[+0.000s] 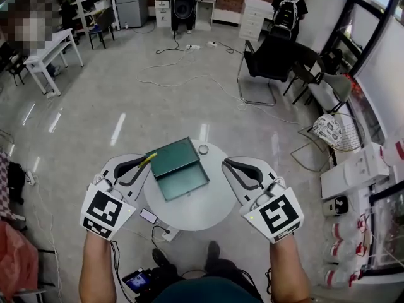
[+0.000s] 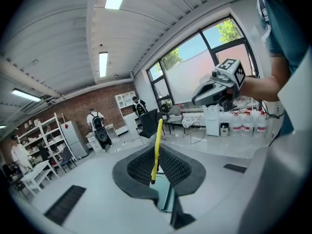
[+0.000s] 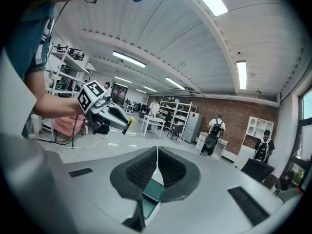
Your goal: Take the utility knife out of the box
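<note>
Left gripper (image 2: 156, 162) fingers clamp the slim yellow utility knife (image 2: 158, 138), at 10 o'clock of the open green box (image 1: 184, 181). Right gripper (image 3: 157, 161) fingers are together, empty. Thin hold: the knife may pivot and drop.

Left claw (image 1: 146, 161) grips utility knife (image 1: 151, 157) (yellow) near the open box (image 1: 180, 160).

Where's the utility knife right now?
Head view: the knife is clamped in the left gripper, by the open box's left corner, over the table.

Teal short-sleeved shirt (image 1: 202, 292) (dark shoes (image 1: 212, 252))
</note>
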`<state>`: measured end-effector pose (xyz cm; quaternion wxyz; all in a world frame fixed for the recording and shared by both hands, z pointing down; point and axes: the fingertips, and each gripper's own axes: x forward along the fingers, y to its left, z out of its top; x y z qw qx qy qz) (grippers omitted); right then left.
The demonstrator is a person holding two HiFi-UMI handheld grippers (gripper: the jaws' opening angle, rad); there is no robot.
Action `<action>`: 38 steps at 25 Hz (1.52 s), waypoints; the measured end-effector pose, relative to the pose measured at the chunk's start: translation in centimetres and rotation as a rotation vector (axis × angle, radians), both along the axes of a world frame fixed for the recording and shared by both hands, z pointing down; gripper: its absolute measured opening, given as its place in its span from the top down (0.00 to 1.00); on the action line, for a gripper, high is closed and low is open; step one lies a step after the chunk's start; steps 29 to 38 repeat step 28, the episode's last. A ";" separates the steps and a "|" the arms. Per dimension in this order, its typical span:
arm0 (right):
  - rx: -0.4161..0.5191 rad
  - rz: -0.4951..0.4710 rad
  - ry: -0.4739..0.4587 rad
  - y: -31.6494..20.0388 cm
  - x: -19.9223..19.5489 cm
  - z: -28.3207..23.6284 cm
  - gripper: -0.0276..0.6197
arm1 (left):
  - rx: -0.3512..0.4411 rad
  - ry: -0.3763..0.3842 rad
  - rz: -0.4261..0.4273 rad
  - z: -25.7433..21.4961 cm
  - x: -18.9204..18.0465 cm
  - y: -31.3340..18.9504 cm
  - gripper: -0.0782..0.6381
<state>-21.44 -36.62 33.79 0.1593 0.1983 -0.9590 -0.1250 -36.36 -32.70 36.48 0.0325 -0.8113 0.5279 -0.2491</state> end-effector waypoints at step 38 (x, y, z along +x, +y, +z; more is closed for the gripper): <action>0.066 -0.095 0.022 8.8 -4.7 -6.6 0.90 | 0.114 0.019 -0.032 -7.6 -2.5 9.5 0.83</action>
